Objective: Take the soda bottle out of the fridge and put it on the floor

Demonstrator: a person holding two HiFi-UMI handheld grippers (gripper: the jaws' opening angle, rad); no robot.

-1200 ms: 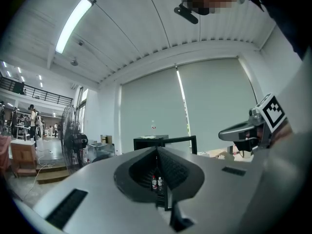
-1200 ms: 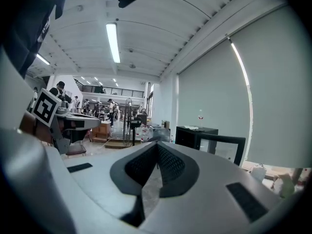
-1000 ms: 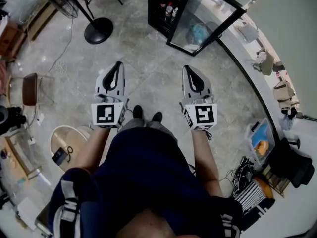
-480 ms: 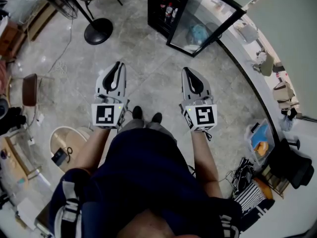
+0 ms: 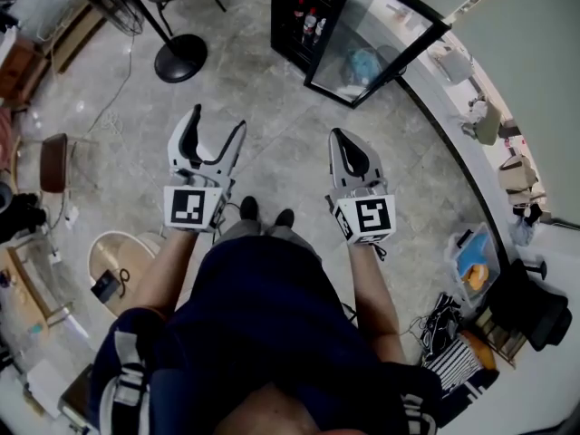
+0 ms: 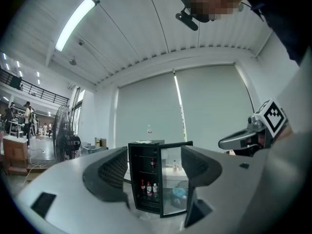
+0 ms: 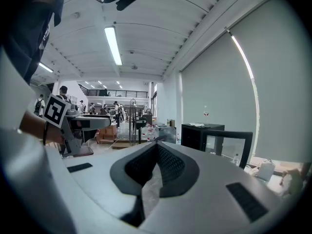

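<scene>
A person stood facing the small black fridge [image 5: 285, 25], its glass door [image 5: 381, 39] swung open, with a gripper in each hand. The left gripper [image 5: 217, 120] had just been opening its jaws, which stood wide apart with nothing between them. The jaws of the right gripper [image 5: 338, 136] were pressed together and empty. Both were held well short of the fridge, above the tiled floor [image 5: 272, 107]. The soda bottle [image 6: 142, 187] stood beside other bottles on a lower shelf inside the fridge.
</scene>
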